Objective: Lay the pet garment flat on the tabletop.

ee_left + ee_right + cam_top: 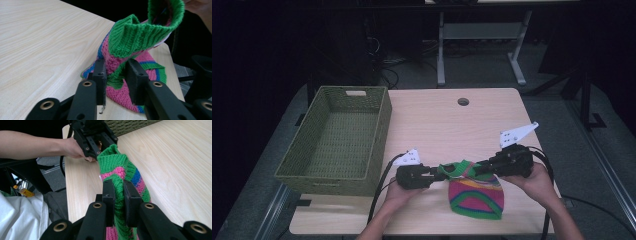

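The knitted hat (474, 192), striped green, pink, blue and yellow, sits near the front edge of the surface (447, 125), its crown spread flat on the wood and its green ribbed cuff (140, 35) lifted up between the two claws. On the left, the left claw (438, 172) has its jaws around the cuff's near side; in the left gripper view the pink-and-green knit is bunched between the two black pads, pinched at the fold, so that claw has hold of the hat. Over on the right, the right claw (479, 167) is clamped narrow on the opposite side of the cuff, and the right gripper view shows the green rib squeezed tight between its jaws. Both claws point toward each other, with the cuff stretched between them. Each hand grips its tool from below, cables trailing off toward the front edge. Well apart, at the left of the surface, stands the green woven basket (382, 130).
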The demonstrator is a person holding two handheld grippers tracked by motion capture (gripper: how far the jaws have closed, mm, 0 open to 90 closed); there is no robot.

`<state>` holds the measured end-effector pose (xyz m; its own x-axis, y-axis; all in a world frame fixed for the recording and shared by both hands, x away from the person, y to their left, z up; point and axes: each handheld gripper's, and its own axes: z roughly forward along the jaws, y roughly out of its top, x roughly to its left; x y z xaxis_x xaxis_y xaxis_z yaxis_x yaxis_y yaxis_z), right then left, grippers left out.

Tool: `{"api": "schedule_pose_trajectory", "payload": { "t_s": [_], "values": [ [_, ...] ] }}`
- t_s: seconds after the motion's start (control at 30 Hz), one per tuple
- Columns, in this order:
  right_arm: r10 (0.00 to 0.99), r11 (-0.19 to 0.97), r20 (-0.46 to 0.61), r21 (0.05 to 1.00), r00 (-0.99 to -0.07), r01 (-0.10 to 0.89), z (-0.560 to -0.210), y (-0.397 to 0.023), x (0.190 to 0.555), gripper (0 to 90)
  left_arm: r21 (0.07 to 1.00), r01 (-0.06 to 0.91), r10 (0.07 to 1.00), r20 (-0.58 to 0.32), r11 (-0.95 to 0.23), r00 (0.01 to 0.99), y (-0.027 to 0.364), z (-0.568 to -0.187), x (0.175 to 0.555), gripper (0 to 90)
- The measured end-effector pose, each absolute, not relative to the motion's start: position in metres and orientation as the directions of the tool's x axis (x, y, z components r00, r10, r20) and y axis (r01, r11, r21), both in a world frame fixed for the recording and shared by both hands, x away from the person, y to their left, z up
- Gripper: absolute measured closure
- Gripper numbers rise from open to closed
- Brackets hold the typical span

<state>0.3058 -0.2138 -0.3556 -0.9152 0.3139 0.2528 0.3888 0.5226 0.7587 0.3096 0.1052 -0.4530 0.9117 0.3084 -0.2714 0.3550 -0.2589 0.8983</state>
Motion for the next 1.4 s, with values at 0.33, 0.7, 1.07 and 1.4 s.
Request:
{"api": "schedule_pose_trajectory", "payload": {
  "t_s": [0.33,0.7,1.07,1.4],
  "values": [
    [0.334,0.528,0.251,0.749,-0.909,0.401,-0.36,-0.219,0.308,81.2,0.909,0.332,0.296,-0.254,-0.252,0.921,0.11,-0.445,0.305,79.8],
    [0.342,0.544,0.242,0.737,-0.908,0.402,-0.361,-0.22,0.306,81.3,0.909,0.309,0.295,-0.225,-0.281,0.929,0.111,-0.432,0.303,81.8],
    [0.339,0.555,0.24,0.73,-0.91,0.399,-0.362,-0.21,0.306,81.2,0.895,0.306,0.343,-0.191,-0.324,0.92,0.12,-0.421,0.305,82.5],
    [0.324,0.568,0.235,0.726,-0.916,0.387,-0.36,-0.2,0.307,81.2,0.897,0.297,0.364,-0.17,-0.329,0.916,0.127,-0.408,0.311,82.8]
  ]
}}
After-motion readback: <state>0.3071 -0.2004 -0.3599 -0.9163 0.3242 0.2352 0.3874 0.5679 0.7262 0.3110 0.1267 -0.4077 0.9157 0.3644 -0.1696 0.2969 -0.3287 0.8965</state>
